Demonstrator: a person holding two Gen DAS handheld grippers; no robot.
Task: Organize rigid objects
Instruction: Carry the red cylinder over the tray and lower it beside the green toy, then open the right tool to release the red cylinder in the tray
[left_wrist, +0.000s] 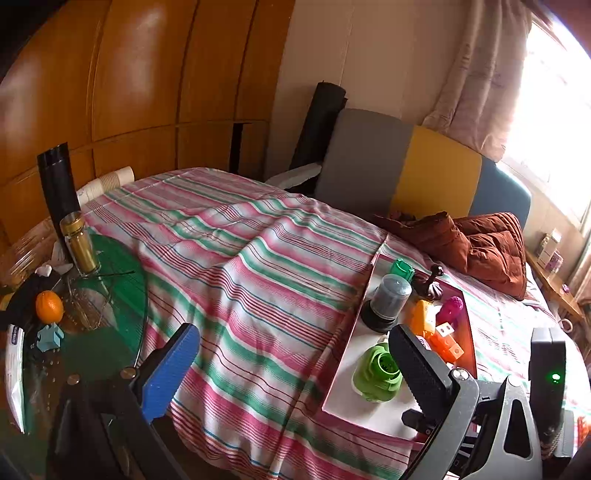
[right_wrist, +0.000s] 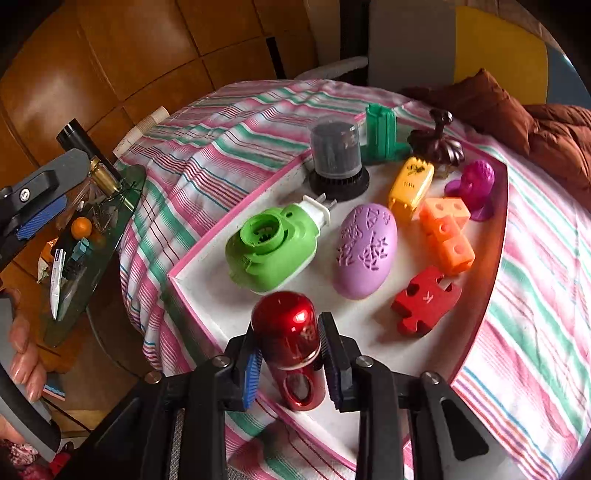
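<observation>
A bed under a pink-and-green striped cover (left_wrist: 258, 258) fills the room, wood panelling behind it. Far left, a green glass tabletop (left_wrist: 118, 266) carries an orange (left_wrist: 49, 306) and a gold-capped jar (left_wrist: 78, 242). The left hand-held gripper (left_wrist: 295, 373) hangs wide open over the bed's edge, gripping nothing. To its right lies the white tray (right_wrist: 207, 280), already holding a green plug-in (right_wrist: 271, 247), a lilac egg (right_wrist: 365, 251) and a red puzzle piece (right_wrist: 424, 299). The right hand-held gripper (right_wrist: 290, 360) is closed on the red capsule (right_wrist: 290, 343), whose long axis runs straight forward along the fingers, over the tray's near edge; setting it down probably needs only a short descent.
</observation>
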